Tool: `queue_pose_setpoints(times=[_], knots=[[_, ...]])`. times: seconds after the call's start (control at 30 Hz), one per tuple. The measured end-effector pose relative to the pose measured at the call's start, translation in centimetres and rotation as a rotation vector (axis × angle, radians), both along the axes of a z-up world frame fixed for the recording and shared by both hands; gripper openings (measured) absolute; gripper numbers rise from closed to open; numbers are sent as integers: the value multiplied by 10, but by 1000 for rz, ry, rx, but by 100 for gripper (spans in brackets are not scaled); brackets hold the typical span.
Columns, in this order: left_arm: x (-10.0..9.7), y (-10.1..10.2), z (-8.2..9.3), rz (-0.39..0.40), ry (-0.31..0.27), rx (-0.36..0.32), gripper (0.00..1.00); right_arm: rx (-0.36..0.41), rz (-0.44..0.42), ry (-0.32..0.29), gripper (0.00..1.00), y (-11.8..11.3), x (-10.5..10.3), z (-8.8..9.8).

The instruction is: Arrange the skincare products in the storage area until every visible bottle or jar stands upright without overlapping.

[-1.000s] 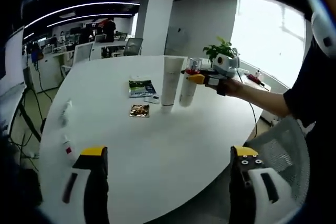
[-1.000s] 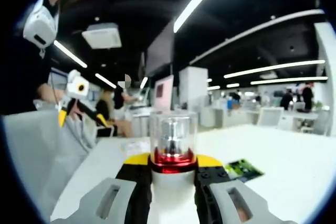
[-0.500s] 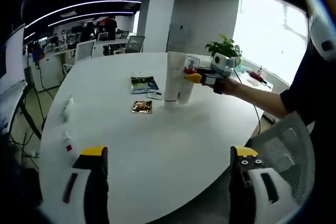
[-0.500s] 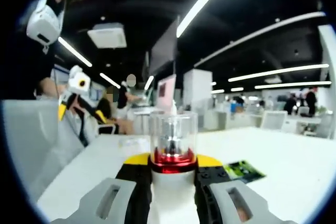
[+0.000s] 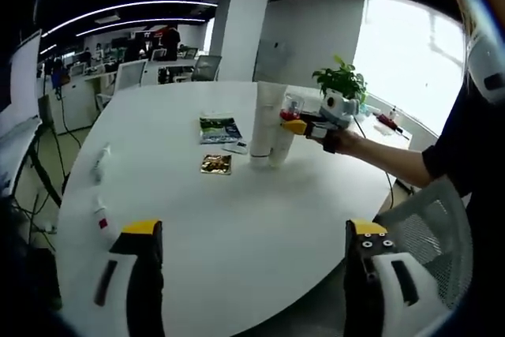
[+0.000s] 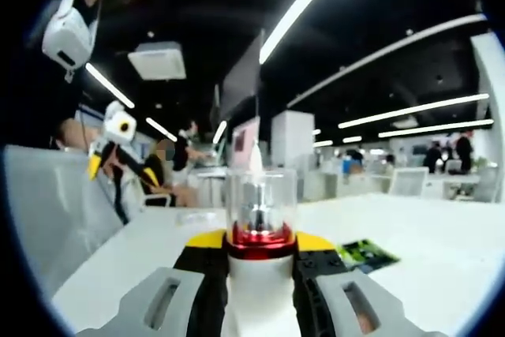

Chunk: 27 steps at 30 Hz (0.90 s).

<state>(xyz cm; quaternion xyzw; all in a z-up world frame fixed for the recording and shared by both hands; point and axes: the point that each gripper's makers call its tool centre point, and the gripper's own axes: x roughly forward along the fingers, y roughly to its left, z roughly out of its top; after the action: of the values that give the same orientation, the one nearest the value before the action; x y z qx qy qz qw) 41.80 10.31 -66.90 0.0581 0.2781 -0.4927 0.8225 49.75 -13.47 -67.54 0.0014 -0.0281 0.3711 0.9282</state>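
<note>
My right gripper (image 5: 304, 125) is shut on a white bottle (image 5: 282, 138) with a red collar and clear cap, held upright right beside a tall white tube (image 5: 264, 124) that stands on the white table (image 5: 237, 219). In the right gripper view the same bottle (image 6: 260, 219) rises between the shut jaws of my right gripper (image 6: 260, 246). Whether its base touches the table I cannot tell. My left gripper (image 5: 254, 230) hangs open over the table's near edge, holding nothing. It also appears far off as the left gripper (image 6: 118, 147). Two small bottles (image 5: 100, 162) (image 5: 101, 219) lie on their sides at the left.
A green sachet (image 5: 217, 129), a gold sachet (image 5: 215, 164) and a small white piece (image 5: 235, 147) lie by the tube. A potted plant (image 5: 341, 80) stands behind. A mesh chair (image 5: 426, 219) is at the right edge. The green sachet (image 6: 367, 254) lies right of the bottle.
The right gripper keeps its hold on the bottle beside the tube. Both views have drifted slightly; nothing else on the table has moved.
</note>
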Motion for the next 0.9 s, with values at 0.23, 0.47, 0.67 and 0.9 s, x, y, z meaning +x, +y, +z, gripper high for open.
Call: queue_pose_setpoints(times=[0.23, 0.47, 0.67, 0.9], knots=[[0, -2, -1, -6, 4, -4, 90, -8, 15, 8, 24, 4, 2, 0], [0, 0, -1, -5, 7, 2, 90, 26, 13, 30, 25, 4, 2, 1], [1, 0, 1, -1, 5, 0, 90, 41, 15, 35, 26, 3, 2, 5], [-1, -2, 9, 1, 2, -8, 90, 24, 7, 101, 35, 2, 0, -2]])
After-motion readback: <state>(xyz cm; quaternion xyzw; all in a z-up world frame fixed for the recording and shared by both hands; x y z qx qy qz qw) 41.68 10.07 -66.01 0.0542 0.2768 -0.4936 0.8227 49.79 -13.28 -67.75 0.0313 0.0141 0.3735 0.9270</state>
